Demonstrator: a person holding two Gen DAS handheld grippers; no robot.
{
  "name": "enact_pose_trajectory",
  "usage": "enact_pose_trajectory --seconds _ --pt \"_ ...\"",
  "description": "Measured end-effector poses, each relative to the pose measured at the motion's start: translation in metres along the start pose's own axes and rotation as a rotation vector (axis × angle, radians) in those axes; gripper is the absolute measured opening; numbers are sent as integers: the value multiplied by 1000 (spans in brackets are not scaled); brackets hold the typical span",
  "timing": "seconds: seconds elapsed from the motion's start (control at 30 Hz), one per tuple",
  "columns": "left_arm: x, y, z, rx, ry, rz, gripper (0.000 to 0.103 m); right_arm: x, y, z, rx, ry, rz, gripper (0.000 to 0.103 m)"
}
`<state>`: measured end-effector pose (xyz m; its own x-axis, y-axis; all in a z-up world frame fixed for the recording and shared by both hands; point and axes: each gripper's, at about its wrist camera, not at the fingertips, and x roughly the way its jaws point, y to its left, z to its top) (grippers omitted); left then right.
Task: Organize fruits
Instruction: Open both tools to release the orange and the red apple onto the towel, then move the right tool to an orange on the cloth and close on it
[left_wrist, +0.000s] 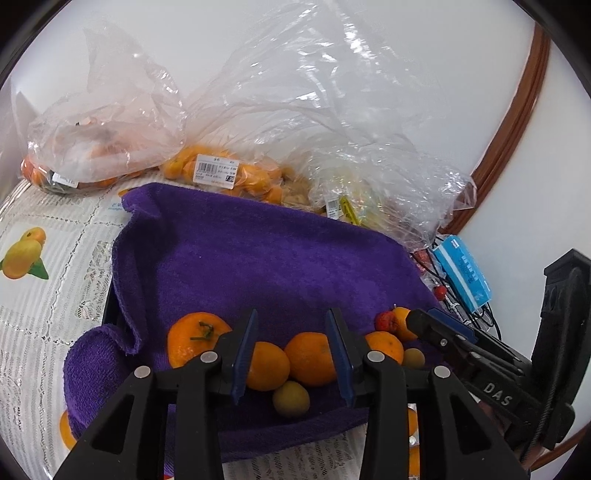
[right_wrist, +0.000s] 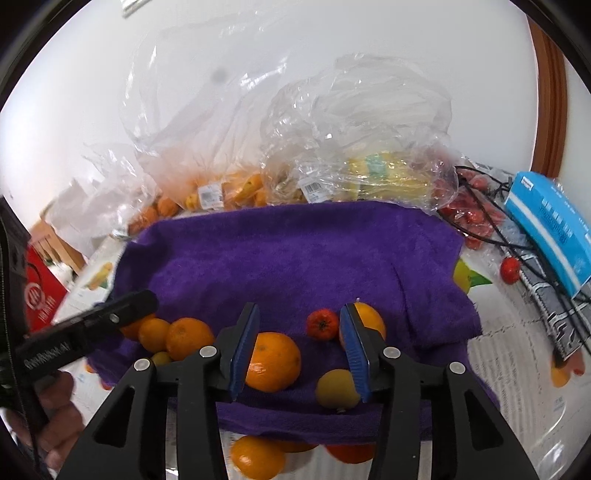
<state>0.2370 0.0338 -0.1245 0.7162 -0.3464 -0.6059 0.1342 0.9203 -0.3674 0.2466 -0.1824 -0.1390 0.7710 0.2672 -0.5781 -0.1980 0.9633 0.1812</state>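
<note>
While both tongs (left_wrist: 291, 354) (right_wrist: 301, 350) gape empty, round glossy oranges (right_wrist: 273, 362) dot fuzzy purple towel (left_wrist: 277, 266).

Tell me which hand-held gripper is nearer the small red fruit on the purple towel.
Right. The right hand-held gripper has the small red fruit just ahead between its fingers; the left hand-held gripper sits well to its left.

A fuzzy purple cloth towel (left_wrist: 258, 258), crinkly glossy plastic bags (left_wrist: 295, 110), and perhaps lace-patterned tablecloth (left_wrist: 55, 295).

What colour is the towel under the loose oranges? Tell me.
Purple; the towel shows best in the right wrist view.
</note>
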Motion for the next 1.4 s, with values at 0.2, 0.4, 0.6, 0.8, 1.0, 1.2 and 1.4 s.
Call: enact_pose_trajectory --seconds 0.2,0.4,0.6,0.8,1.0,1.2,1.4 --pt "-2 -9 -12 17 -1 0 41 -22 5 -8 -24 -74 -4 50" --pt "-11 -22 -28 64 -26 27 43 -37 1 -29 -33 -84 -9 50" --pt "-21 -29 -42 97 -41 46 43 -45 -16 -55 9 -52 -48 52" --pt "-31 -28 -51 90 -47 60 43 -50 -33 -74 64 -21 -59 52" --pt "-39 -22 -59 61 -46 59 43 -57 -23 -86 39 5 13 52" --pt "-42 -19 -62 46 -38 66 43 -60 1 -97 -51 28 35 52" --pt "-45 -16 -64 32 -34 65 43 -42 21 -103 -132 136 -22 47"
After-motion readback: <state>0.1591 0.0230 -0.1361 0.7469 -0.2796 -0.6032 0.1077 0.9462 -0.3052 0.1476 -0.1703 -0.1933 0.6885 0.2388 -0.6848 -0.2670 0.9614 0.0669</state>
